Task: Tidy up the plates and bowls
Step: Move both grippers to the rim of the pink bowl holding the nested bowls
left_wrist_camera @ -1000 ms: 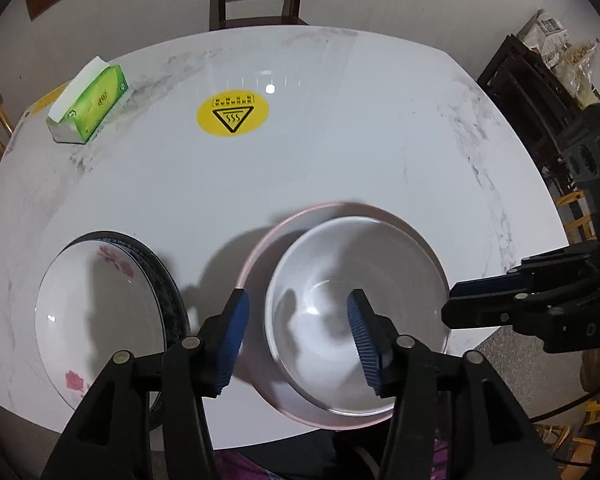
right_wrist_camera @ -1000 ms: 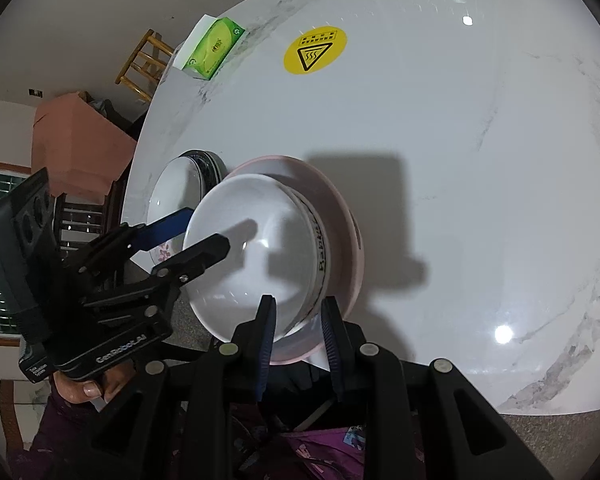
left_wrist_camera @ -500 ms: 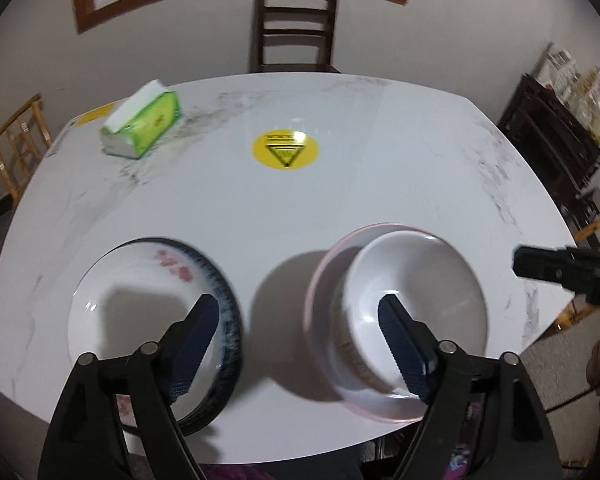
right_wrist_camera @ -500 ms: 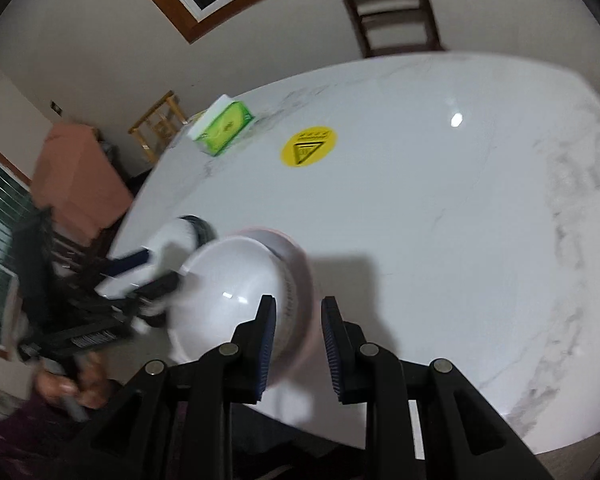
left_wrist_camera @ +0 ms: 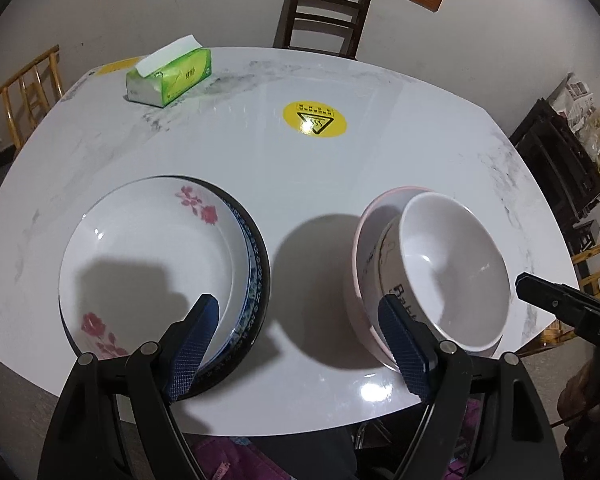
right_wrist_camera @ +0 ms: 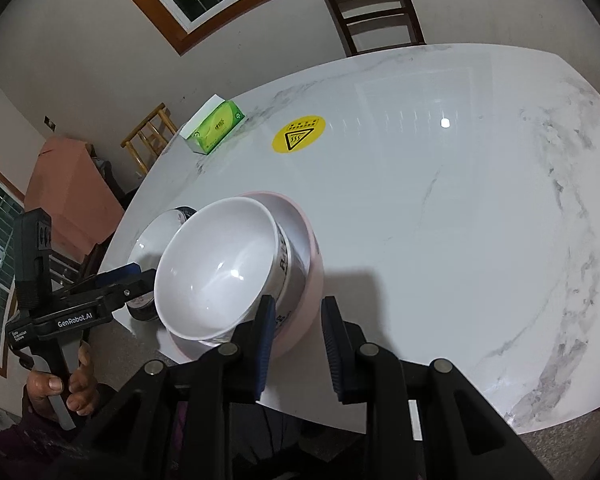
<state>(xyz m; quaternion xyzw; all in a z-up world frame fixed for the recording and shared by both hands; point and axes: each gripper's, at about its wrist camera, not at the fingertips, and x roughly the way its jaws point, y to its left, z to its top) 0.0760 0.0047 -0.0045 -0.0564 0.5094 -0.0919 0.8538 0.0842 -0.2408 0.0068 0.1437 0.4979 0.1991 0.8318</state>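
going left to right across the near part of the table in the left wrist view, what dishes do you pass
flowered white plate on the dark-rimmed plate → bare tabletop → pink bowl → white bowl nested in it

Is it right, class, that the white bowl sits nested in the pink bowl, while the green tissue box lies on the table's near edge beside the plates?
Not quite. The green tissue box lies at the table's far edge, well beyond the plates, as the left wrist view shows. The white bowl does sit nested in the pink bowl.
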